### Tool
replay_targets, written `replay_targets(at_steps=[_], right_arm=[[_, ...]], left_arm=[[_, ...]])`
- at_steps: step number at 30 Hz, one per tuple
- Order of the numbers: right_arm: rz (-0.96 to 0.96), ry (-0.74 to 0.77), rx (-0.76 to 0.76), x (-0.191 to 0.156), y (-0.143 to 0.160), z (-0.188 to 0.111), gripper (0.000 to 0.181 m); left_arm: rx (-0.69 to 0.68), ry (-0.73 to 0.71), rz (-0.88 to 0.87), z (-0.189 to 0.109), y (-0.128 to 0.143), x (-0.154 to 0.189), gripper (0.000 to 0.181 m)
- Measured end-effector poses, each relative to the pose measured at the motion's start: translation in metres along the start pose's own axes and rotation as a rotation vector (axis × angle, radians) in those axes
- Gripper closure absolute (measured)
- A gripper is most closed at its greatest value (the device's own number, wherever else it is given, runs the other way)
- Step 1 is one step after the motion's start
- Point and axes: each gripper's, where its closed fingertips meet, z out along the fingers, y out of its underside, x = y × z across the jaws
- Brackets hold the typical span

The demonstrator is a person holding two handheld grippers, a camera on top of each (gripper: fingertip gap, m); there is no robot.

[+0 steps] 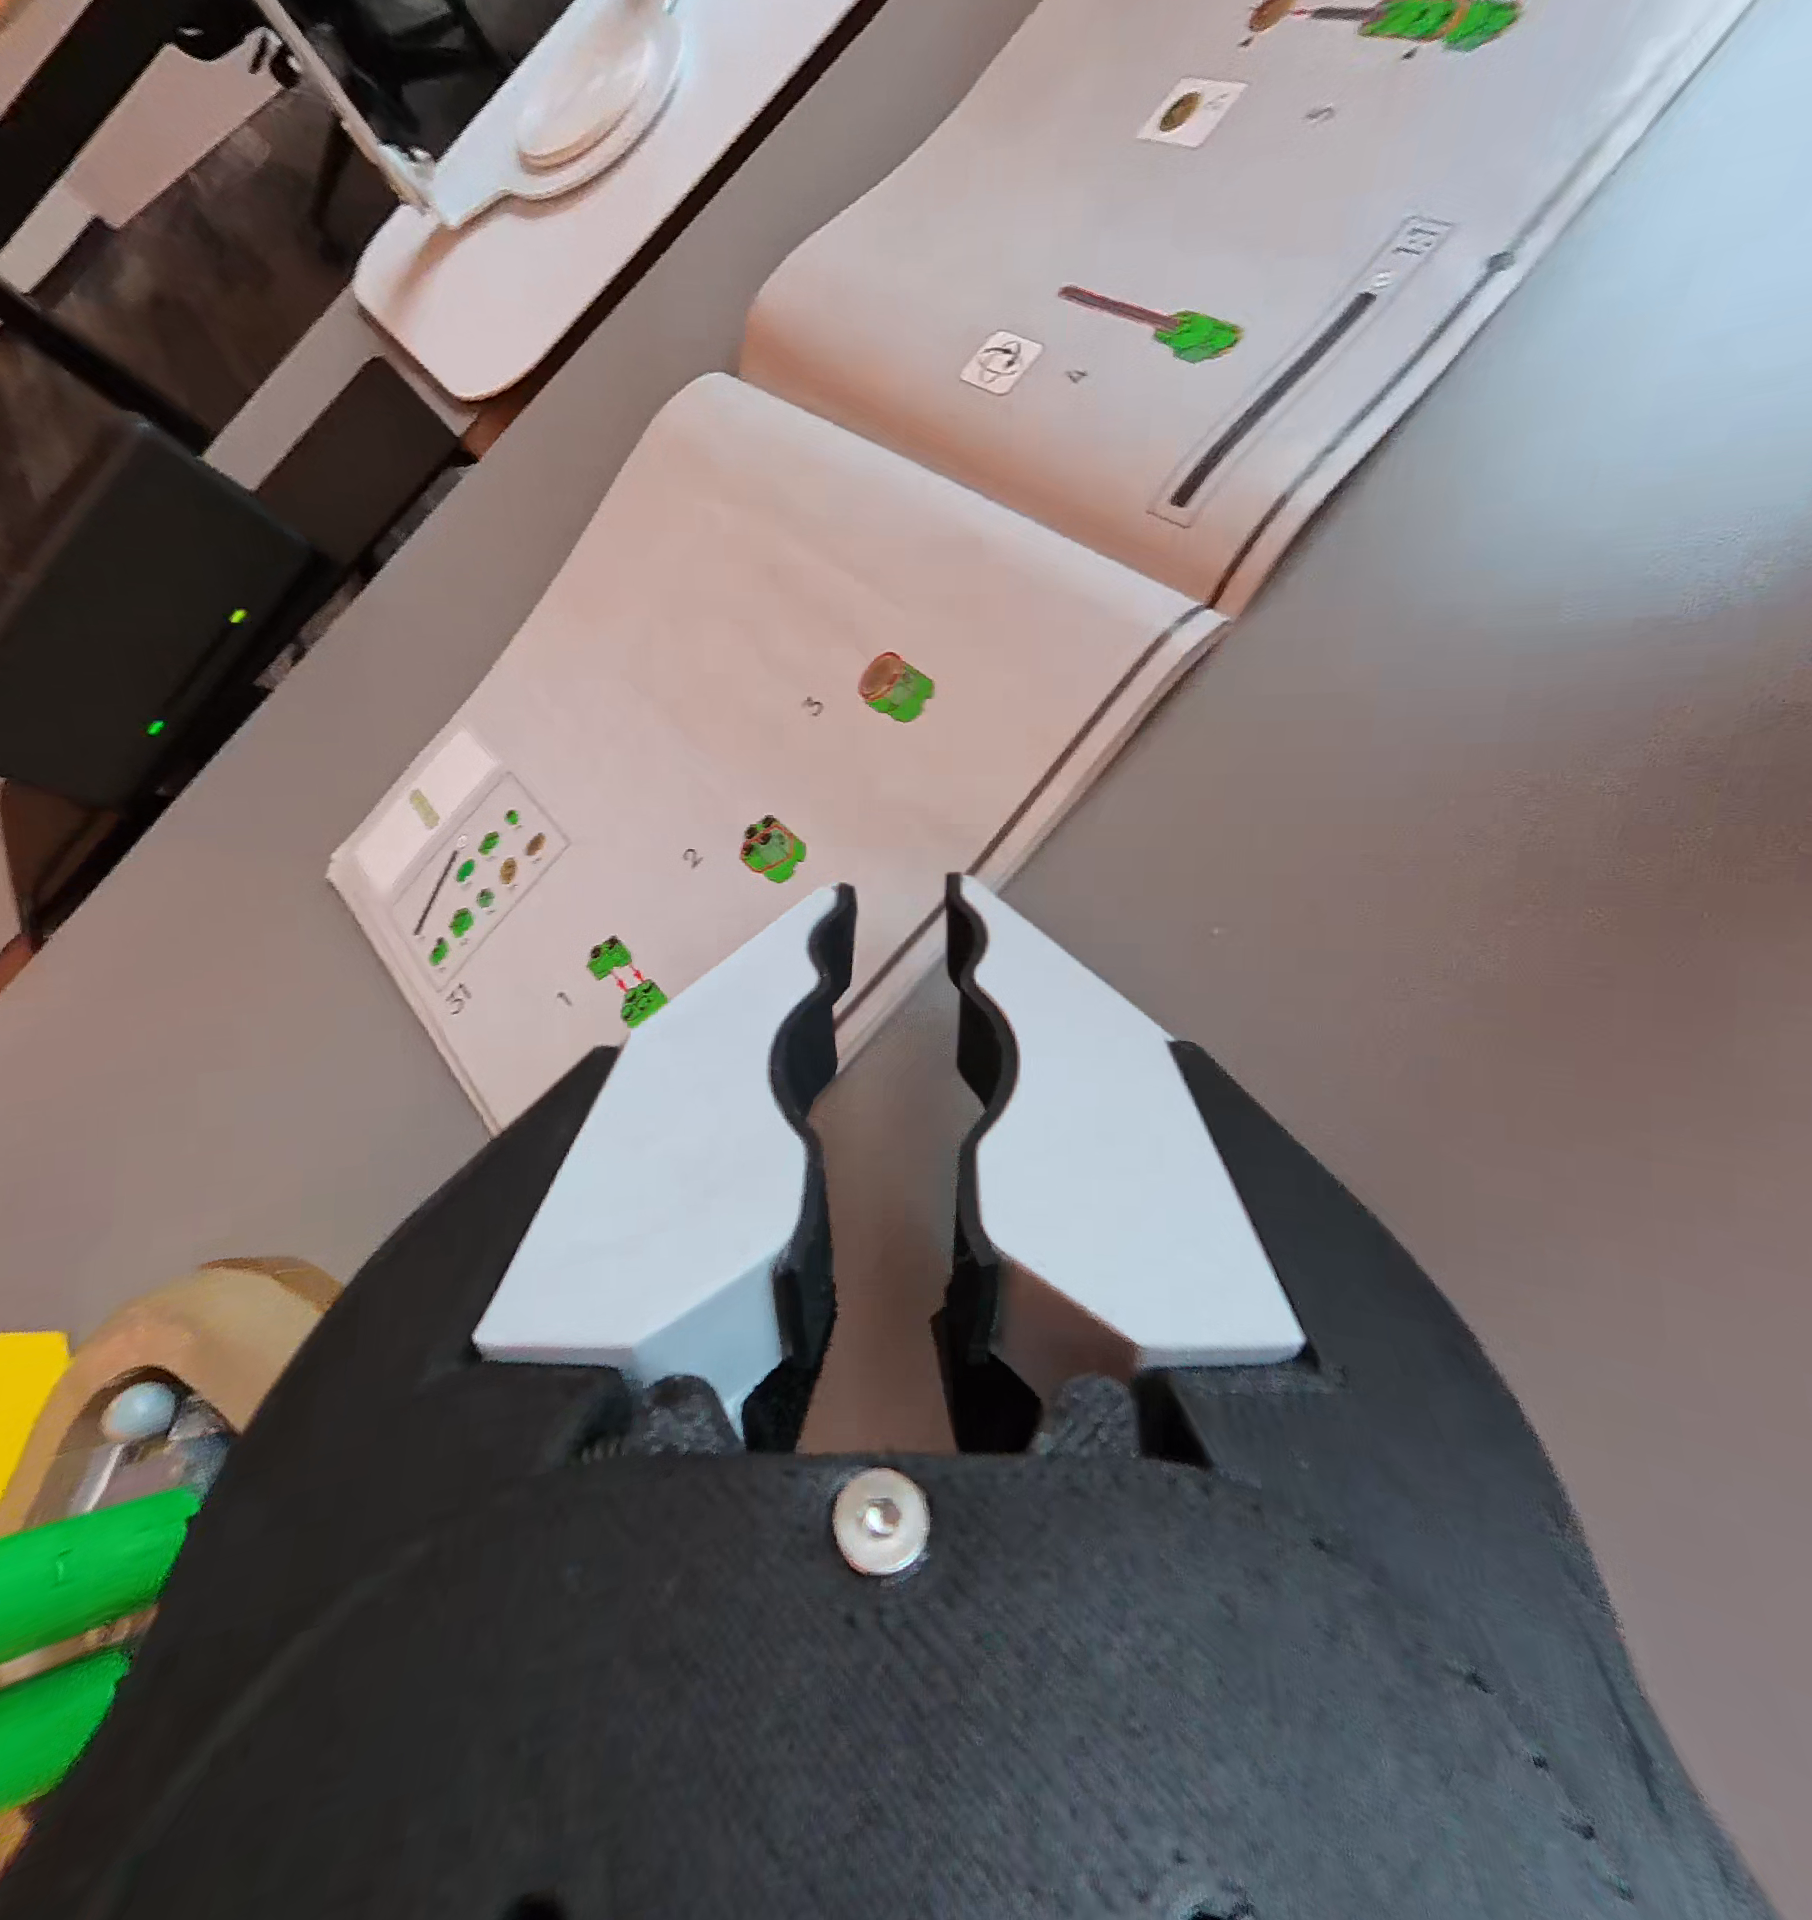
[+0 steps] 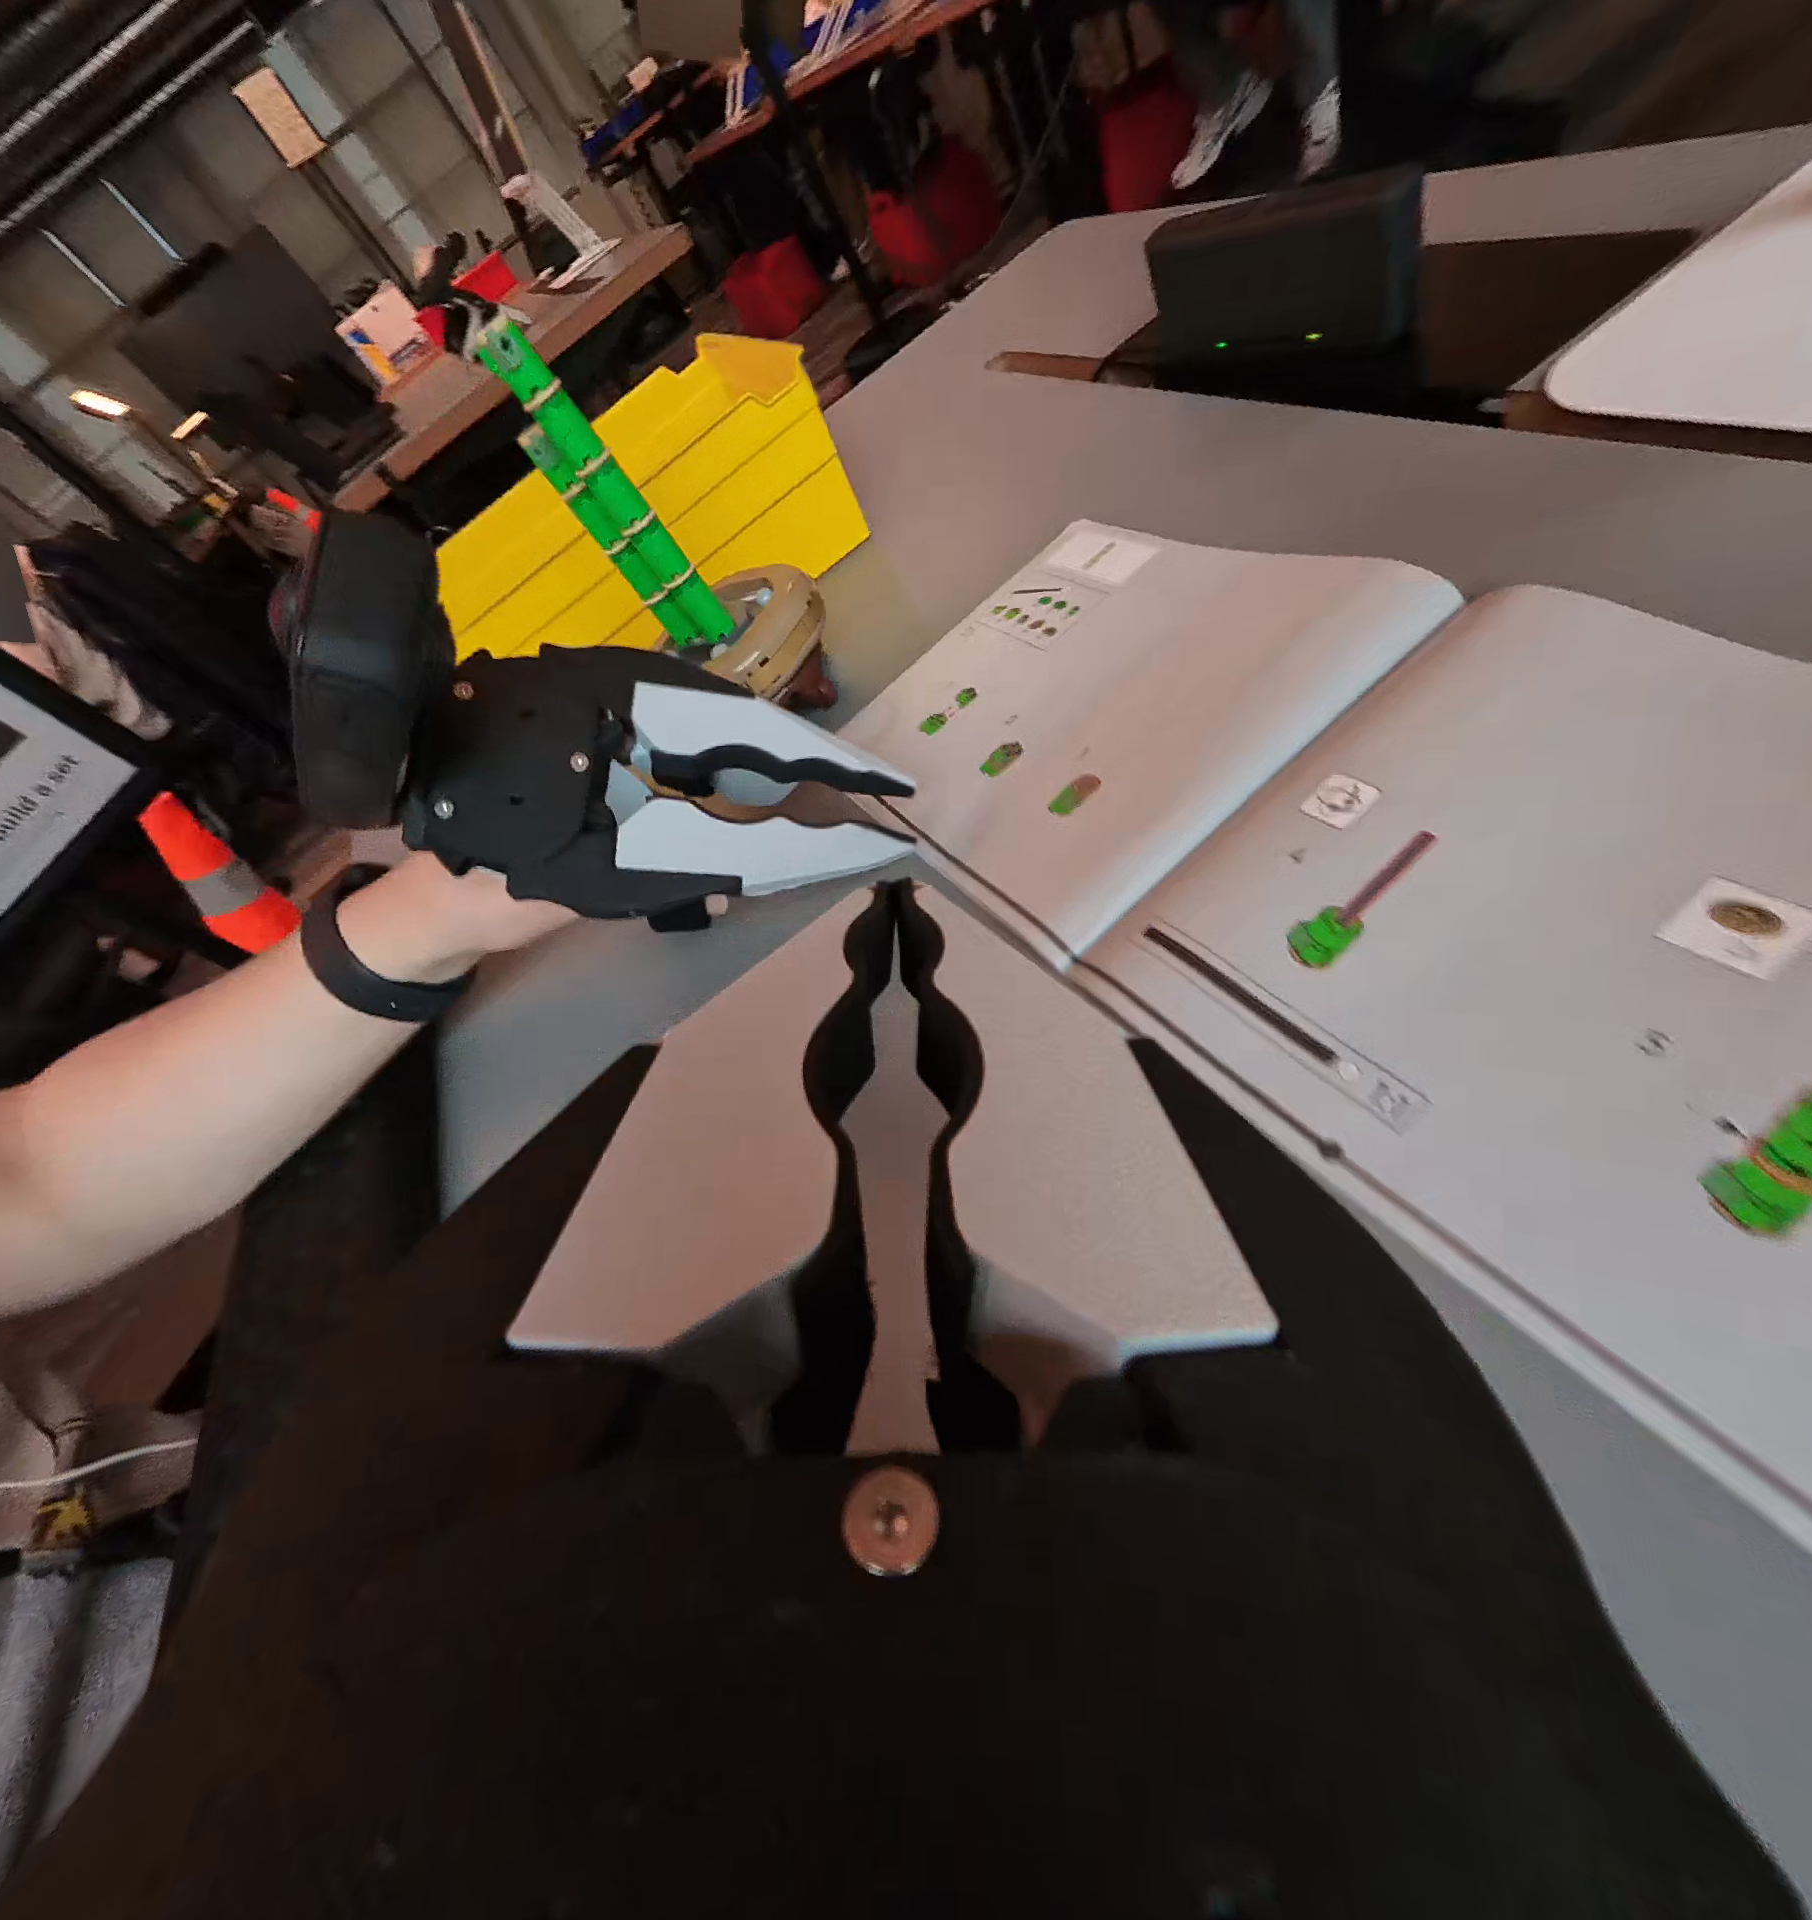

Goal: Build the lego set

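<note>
An open instruction booklet [image 1: 777, 582] lies on the grey table [image 1: 1504, 935]; it also shows in the right wrist view [image 2: 1245, 665]. My left gripper [image 1: 900, 891] hovers over the booklet's near edge, jaws a little apart and empty. It shows in the right wrist view [image 2: 907, 821], held by a hand. My right gripper [image 2: 894, 891] is shut with nothing between its pads, close beside the left gripper's tips. The lego build, green segmented stalks [image 2: 611, 499] on a round tan base [image 2: 777, 634], stands left of the booklet; the stalks [image 1: 50, 1600] also show in the left wrist view.
A yellow bin [image 2: 736, 468] stands behind the build. A black box with green lights [image 2: 1286, 270] and a white tray [image 2: 1733, 332] lie beyond the table edge. A person's forearm [image 2: 154, 1101] reaches in from the left. An orange cone [image 2: 216, 883] stands below it. About 15 centimetres separates my left fingertips from my right.
</note>
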Motion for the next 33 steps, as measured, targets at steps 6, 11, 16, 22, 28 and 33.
replay_targets(at_steps=[6,11,16,22,28,33], right_arm=[[-0.067,0.144,0.047,0.012,0.020,-0.040,0.181],[-0.216,0.246,0.098,0.012,0.011,-0.049,0.181],[-0.215,0.241,0.030,0.010,0.025,-0.036,0.179],[-0.298,0.465,0.010,0.025,0.021,-0.044,0.161],[-0.299,0.809,-0.089,0.055,0.037,-0.065,0.095],[-0.187,0.894,-0.089,0.064,0.058,-0.081,0.049]], left_arm=[[-0.044,0.007,0.046,0.008,0.008,0.002,0.154],[-0.041,-0.025,0.011,0.012,0.012,-0.010,0.155],[-0.038,-0.035,-0.015,0.012,0.013,-0.015,0.155],[-0.003,-0.063,-0.065,0.002,0.002,-0.009,0.143],[0.002,-0.021,-0.199,-0.015,-0.011,0.025,0.106],[0.032,-0.019,-0.319,-0.037,-0.005,0.047,0.071]])
